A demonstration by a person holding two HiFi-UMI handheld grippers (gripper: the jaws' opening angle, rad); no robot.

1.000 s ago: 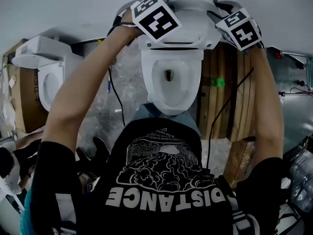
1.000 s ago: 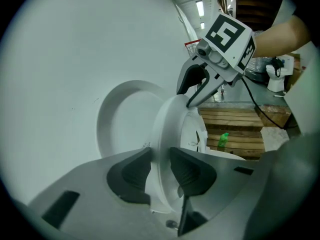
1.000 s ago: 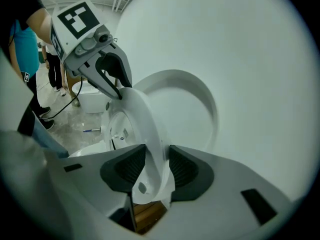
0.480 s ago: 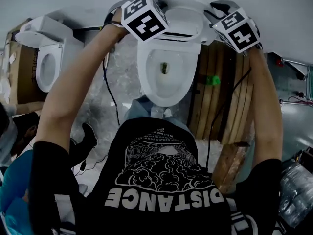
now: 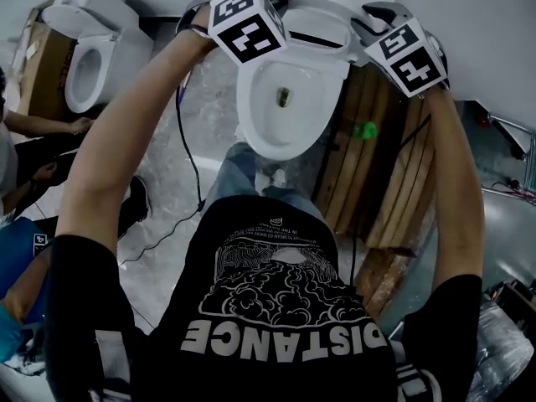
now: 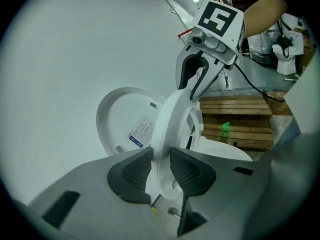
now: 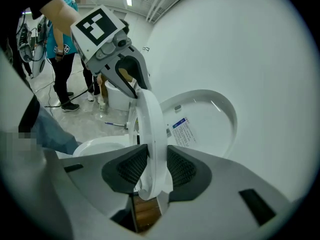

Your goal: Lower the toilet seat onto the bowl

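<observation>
The white toilet seat (image 5: 322,25) stands raised over the bowl (image 5: 249,111), tilted a little off the lid (image 6: 125,115). I hold it from both sides. My left gripper (image 6: 161,156) is shut on the seat's rim (image 6: 172,114), which shows edge-on between the pads. On the opposite rim (image 7: 150,119) my right gripper (image 7: 156,159) is shut, pads against both faces. Each gripper view also shows the other gripper clamped on the ring: the right gripper (image 6: 196,81) and the left gripper (image 7: 131,84). In the head view the marker cubes (image 5: 245,25) hide the jaws.
A second toilet (image 5: 88,57) stands at the far left. A wooden pallet (image 5: 394,182) with a green item (image 5: 364,130) lies right of the bowl. A black cable (image 5: 180,141) runs over the floor. A person (image 5: 33,149) crouches at left; others (image 7: 62,59) stand behind.
Both grippers keep their places on the seat's two sides. The head view has shifted, so the toilet sits higher and the second toilet has slid toward the top left.
</observation>
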